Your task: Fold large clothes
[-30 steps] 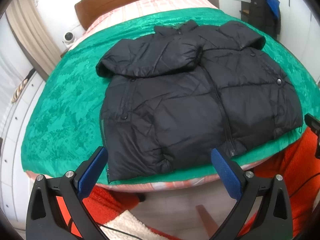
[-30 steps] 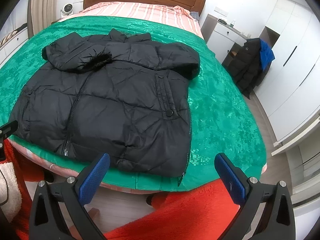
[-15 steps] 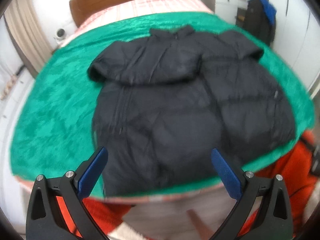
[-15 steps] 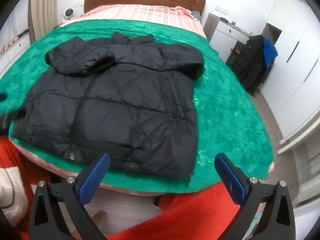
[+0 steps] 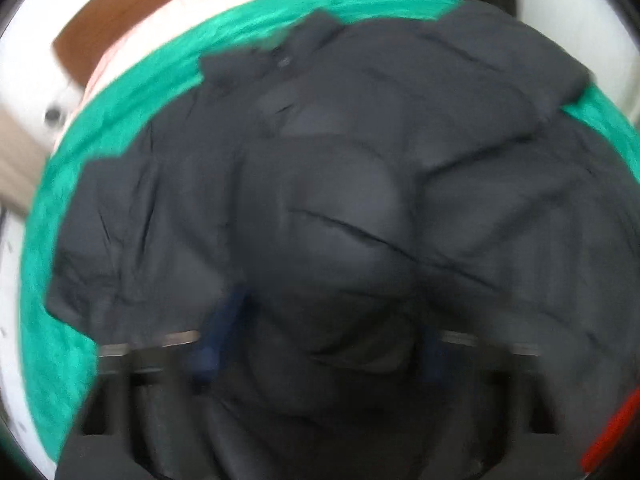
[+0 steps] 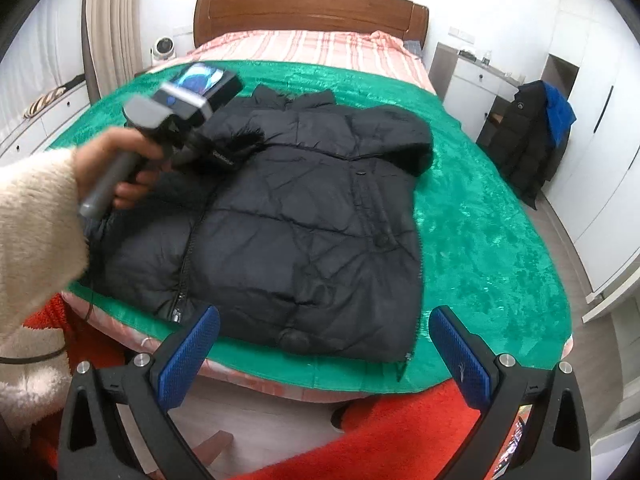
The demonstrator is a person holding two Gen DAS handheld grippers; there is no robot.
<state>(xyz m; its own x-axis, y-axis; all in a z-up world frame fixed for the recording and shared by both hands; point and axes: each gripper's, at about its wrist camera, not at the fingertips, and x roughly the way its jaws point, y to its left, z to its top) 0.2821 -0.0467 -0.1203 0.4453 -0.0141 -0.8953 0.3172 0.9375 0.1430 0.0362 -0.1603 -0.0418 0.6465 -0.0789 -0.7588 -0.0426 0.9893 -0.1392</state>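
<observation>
In the left wrist view, heavily blurred, the black puffer jacket [image 5: 340,208] fills nearly the whole frame on the green blanket [image 5: 80,168], whose strip shows from nine to one o'clock. The left tongs [image 5: 320,344] sit at six o'clock, low over the jacket; their jaws have just been closing, a bulge of jacket fabric lies between the blue pads [image 5: 218,332], but the blur hides whether they press on it. In the right wrist view, the jacket [image 6: 304,216] lies flat, front up and zipped, at the centre of the blanket [image 6: 480,232] on the bed [image 6: 304,46], hem toward six o'clock, collar toward twelve. The right tongs [image 6: 328,356] hang at six o'clock with jaws wide apart and nothing between them, short of the hem. At nine o'clock a hand [image 6: 116,160] in a cream fleece sleeve [image 6: 36,216] holds the left tongs' handle over the jacket's folded sleeve; their tips are hidden here.
</observation>
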